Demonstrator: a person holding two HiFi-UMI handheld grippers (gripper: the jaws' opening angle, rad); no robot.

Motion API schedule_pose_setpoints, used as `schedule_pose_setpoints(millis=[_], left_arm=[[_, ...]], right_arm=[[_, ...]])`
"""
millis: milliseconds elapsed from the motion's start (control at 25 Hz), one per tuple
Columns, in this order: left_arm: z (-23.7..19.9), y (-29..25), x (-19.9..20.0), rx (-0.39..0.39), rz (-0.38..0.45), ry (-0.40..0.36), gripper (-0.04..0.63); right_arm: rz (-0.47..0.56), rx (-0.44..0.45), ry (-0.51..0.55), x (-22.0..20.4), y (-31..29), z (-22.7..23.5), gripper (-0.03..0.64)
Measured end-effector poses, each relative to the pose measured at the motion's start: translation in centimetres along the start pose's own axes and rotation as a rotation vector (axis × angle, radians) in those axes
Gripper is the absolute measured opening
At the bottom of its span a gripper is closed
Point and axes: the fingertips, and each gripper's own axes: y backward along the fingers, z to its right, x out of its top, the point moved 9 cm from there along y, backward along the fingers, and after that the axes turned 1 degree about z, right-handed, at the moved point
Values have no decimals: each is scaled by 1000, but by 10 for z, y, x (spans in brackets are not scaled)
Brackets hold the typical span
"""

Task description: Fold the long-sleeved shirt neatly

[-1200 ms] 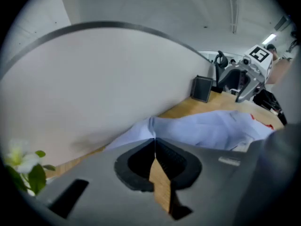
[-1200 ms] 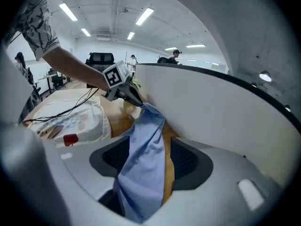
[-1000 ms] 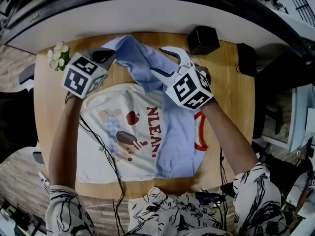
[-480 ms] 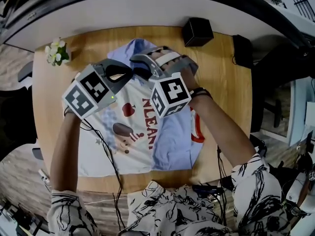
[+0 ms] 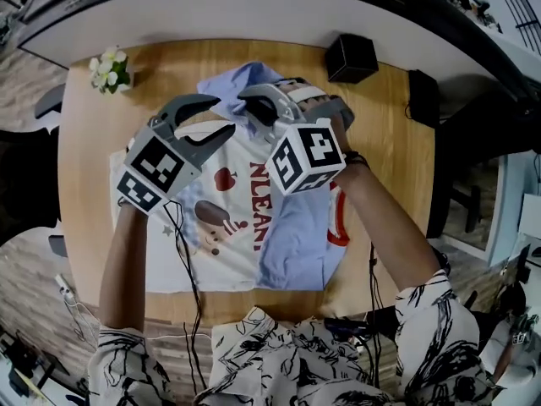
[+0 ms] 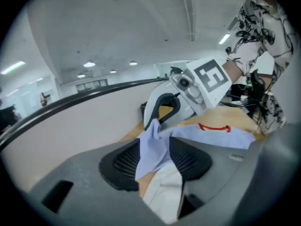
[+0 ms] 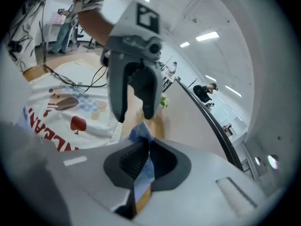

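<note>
The long-sleeved shirt [image 5: 211, 227] lies on the round wooden table [image 5: 93, 159]. It has a white printed front, and one light-blue sleeve [image 5: 292, 244] is folded down its right side. The other blue sleeve [image 5: 232, 87] is bunched near the collar. My right gripper [image 5: 249, 108] is shut on that sleeve's cloth, which is pinched between its pads [image 7: 146, 159]. My left gripper [image 5: 221, 115] faces it closely. Its jaws are opening, and the blue cloth [image 6: 153, 147] hangs loosely between the parted pads. In the left gripper view the right gripper [image 6: 151, 122] holds the same cloth.
A small pot of white flowers [image 5: 110, 68] stands at the table's far left. A black box [image 5: 352, 57] sits at the far right, with another dark box [image 5: 423, 98] beside it. Cables [image 5: 190, 260] trail across the shirt toward me.
My left gripper moved right with the sleeve end to meet the right gripper above the collar. The right jaws closed on the blue cloth, and the left jaws parted.
</note>
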Motion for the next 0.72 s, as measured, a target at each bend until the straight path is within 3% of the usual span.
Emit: schedule_pose_setpoints(millis=[200, 440, 520, 640, 720], left_arm=[[34, -5, -28, 422, 54, 6, 218], [74, -41, -9, 790, 40, -194, 218], [73, -41, -2, 888, 44, -229, 229], [71, -38, 8, 967, 47, -316, 219], [73, -37, 11, 993, 48, -382, 162]], right_arm=[[41, -37, -117, 10, 15, 32, 18], [111, 6, -252, 35, 26, 53, 18], [132, 23, -286, 43, 31, 56, 18], [160, 36, -341, 47, 37, 58, 18], [173, 39, -377, 47, 41, 61, 18]])
